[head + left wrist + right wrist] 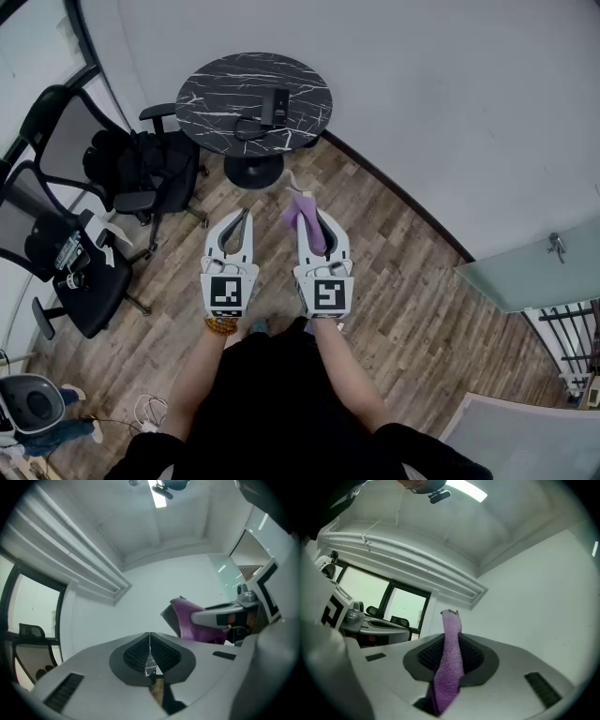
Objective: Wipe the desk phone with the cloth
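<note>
- Person: forearms (202,366) reach forward; seen in the head view only.
- Left gripper (243,219): its own view (150,649) shows the ribbed black pads (137,654) pressed together with nothing between them.
- Right gripper (313,217): jaws pinched on the cloth; its own view (450,654) gives this plainly, where the head view shows only the jaw tips from above.
- Cloth (299,213): purple towelling. In the right gripper view (450,660) a narrow strip runs up between the pads and stands past the tips. The left gripper view shows it from the side (186,618), beside the right gripper's body.
- Floor (403,281): wood planks, head view only.
- Office chairs: two black ones, (80,258) and (141,169), to the left.
- Round table (211,89): black marble-patterned top on a pedestal, well ahead of both grippers.
- Desk phone (275,104): dark, on the table top with a looped cord beside it, well apart from the cloth. Neither gripper view shows it.
- Window (401,604): dark-framed, shown in the gripper views.
- Ceiling light (466,489): gripper views only.
</note>
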`<act>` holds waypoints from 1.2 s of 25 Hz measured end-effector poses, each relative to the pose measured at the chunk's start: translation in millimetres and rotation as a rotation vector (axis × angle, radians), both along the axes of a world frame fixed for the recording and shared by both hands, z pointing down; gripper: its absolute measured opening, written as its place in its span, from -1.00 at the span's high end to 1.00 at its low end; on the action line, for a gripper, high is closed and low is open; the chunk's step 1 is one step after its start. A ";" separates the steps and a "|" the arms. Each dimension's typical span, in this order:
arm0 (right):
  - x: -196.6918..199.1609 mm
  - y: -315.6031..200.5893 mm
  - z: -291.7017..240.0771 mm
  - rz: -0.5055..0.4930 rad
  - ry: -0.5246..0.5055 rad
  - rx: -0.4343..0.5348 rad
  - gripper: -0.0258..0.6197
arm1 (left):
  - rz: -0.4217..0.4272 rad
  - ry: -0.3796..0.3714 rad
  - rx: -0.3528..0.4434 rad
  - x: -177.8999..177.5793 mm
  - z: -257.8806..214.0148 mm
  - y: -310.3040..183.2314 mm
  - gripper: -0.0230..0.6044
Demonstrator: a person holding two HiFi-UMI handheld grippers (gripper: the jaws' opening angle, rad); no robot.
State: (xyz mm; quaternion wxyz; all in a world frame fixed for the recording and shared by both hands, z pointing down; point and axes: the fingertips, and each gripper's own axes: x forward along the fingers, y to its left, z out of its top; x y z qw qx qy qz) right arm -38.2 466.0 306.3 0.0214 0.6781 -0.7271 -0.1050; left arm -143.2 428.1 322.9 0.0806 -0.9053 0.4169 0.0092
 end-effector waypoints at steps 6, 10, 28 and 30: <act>-3.4 -4.6 3.6 -0.039 -0.007 -0.001 0.66 | 0.010 0.000 -0.003 2.4 0.6 -2.6 0.88; -1.0 -6.1 3.5 -0.050 -0.008 -0.012 0.65 | 0.015 0.002 -0.020 4.9 4.0 -5.1 0.88; 53.2 -67.6 18.5 -0.061 -0.044 -0.069 0.65 | 0.077 -0.043 -0.086 67.0 31.0 -55.8 0.88; 66.1 -85.0 22.3 -0.073 -0.053 -0.066 0.65 | 0.085 -0.059 -0.085 79.4 32.4 -70.4 0.88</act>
